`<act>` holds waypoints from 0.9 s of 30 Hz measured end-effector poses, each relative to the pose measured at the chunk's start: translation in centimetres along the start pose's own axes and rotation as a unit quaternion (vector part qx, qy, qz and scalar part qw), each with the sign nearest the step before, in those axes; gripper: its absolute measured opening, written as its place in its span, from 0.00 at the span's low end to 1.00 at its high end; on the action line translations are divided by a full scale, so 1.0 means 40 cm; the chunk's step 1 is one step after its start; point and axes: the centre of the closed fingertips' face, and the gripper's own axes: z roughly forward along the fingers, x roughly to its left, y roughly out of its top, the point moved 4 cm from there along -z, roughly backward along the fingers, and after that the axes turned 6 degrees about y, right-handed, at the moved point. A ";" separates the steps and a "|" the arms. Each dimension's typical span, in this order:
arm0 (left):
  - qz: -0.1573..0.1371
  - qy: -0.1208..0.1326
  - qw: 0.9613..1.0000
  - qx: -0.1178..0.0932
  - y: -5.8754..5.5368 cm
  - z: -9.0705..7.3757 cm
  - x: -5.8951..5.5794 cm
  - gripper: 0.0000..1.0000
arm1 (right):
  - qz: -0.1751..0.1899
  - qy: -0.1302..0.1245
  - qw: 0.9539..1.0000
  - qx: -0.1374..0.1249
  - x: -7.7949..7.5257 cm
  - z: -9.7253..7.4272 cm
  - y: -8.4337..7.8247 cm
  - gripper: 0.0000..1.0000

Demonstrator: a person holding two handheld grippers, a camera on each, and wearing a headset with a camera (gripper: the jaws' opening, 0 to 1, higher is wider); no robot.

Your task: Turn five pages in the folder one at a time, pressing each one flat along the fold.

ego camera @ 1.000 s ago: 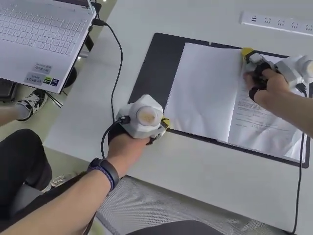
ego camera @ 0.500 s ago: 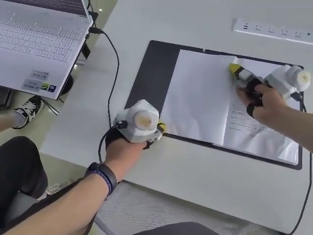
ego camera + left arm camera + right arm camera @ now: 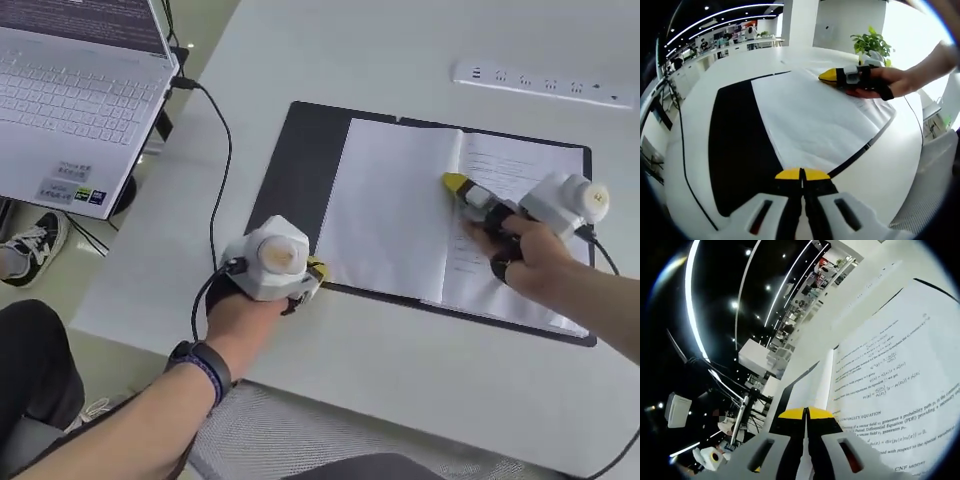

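A black folder [image 3: 300,160] lies open on the white table, with a blank turned page [image 3: 390,210] on its left half and a printed page [image 3: 510,180] on its right. My right gripper [image 3: 453,183] is shut, its yellow tips resting on the fold between the two pages. In the right gripper view its tips [image 3: 805,414] sit at the edge of the printed page [image 3: 890,370]. My left gripper [image 3: 316,270] is shut and rests at the folder's near edge, by the blank page's corner [image 3: 805,125]. The right gripper [image 3: 830,76] also appears in the left gripper view.
An open white laptop [image 3: 70,100] stands at the left, with a black cable [image 3: 222,150] trailing past the folder's left side. A white power strip [image 3: 540,84] lies beyond the folder. The table's near edge [image 3: 300,390] runs just below my left hand.
My right gripper has slid down along the fold toward me, from the page's top edge to about its upper third. The left gripper has stayed at the folder's near edge.
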 end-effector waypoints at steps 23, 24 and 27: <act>0.019 0.004 1.000 0.001 -0.001 -0.002 -0.005 0.00 | -0.005 0.021 0.999 0.049 0.065 -0.115 -0.139 0.00; 0.019 0.003 1.000 0.000 -0.001 -0.003 -0.005 0.00 | -0.006 0.021 0.998 0.053 0.065 -0.120 -0.147 0.00; 0.018 0.003 1.000 -0.001 -0.002 -0.004 -0.006 0.00 | -0.007 0.021 0.998 0.058 0.067 -0.129 -0.160 0.00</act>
